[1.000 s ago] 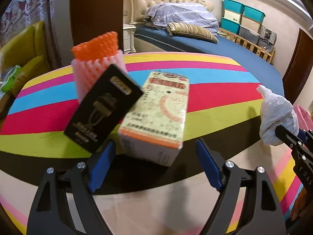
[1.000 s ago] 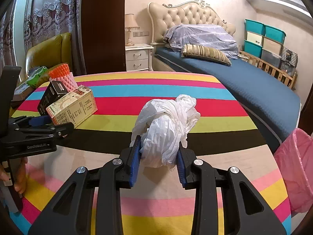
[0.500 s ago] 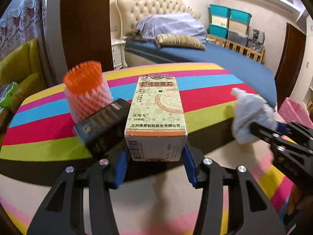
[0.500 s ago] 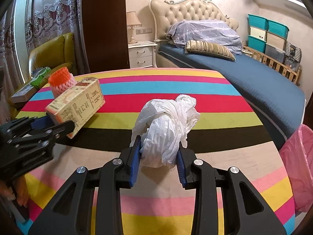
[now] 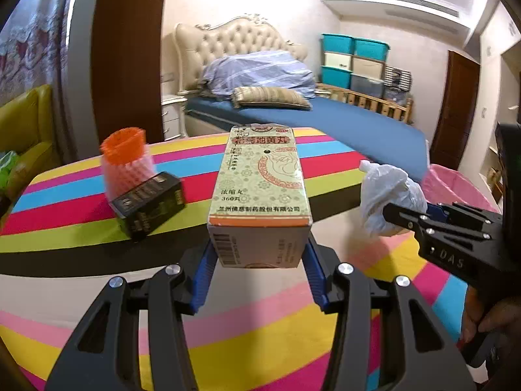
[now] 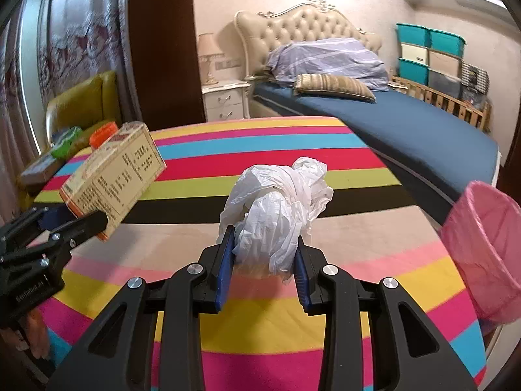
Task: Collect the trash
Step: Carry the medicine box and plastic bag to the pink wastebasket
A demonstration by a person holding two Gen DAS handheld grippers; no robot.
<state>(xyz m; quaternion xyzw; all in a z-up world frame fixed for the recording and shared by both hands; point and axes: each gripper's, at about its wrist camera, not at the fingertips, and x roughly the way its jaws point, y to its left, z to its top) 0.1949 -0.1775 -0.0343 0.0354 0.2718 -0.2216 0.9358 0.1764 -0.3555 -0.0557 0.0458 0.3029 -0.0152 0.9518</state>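
My left gripper (image 5: 259, 272) is shut on a cream-and-green medicine box (image 5: 260, 195) and holds it lifted above the striped table (image 5: 81, 208). Seen from the right wrist, the same box (image 6: 114, 176) hangs at the left in that gripper (image 6: 88, 224). My right gripper (image 6: 262, 272) is shut on a crumpled white plastic bag (image 6: 276, 211); in the left wrist view the bag (image 5: 387, 198) shows at the right. A black box (image 5: 149, 205) and an orange-topped pink foam net (image 5: 127, 159) stay on the table.
A bin lined with a pink bag (image 6: 485, 247) stands at the table's right edge, also showing as a pink bin (image 5: 456, 189) from the left wrist. Behind the table are a blue bed (image 6: 407, 123), a nightstand (image 6: 224, 101) and a yellow-green armchair (image 6: 81, 104).
My left gripper closed on the medicine box and lifted it off the table, swinging right. The black box fell flat beside the foam net. The right gripper moved right, bringing the pink bin closer.
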